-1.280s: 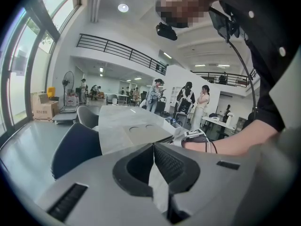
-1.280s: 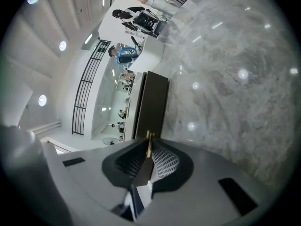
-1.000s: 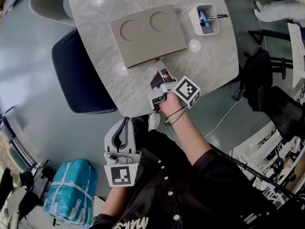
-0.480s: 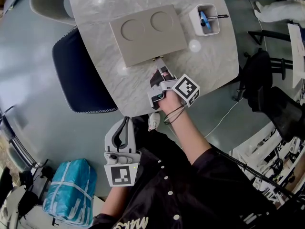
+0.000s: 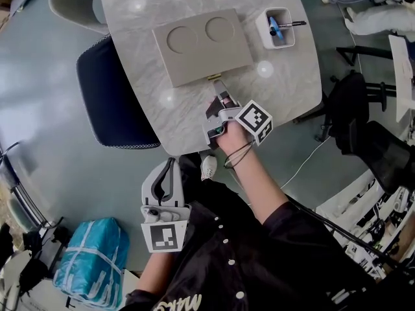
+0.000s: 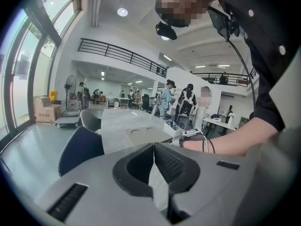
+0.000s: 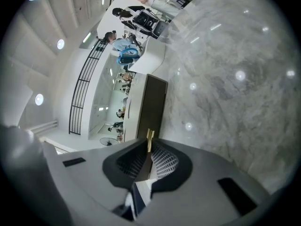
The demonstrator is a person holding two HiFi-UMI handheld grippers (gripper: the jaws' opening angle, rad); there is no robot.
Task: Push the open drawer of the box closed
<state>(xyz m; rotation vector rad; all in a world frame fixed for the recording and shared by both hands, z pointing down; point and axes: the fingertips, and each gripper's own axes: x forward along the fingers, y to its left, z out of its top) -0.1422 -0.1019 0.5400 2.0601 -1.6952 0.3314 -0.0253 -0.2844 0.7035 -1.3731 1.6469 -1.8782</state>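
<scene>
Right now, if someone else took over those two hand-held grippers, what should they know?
Right gripper: jaws shut, empty, tips at the brass knob on the box front.
Left gripper: jaws shut, empty, held low, off the table.
Done: the drawer looks pushed in; nothing sticks out from the box in the head view.
Left: probably just confirm it sits flush, then back the right gripper off.

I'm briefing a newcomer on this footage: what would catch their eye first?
A flat beige box with two round hollows lies on the marble table, with the right tongs, shut, pointing at its small gold knob. The left tongs hang shut and empty off the table, near the person's body.
</scene>
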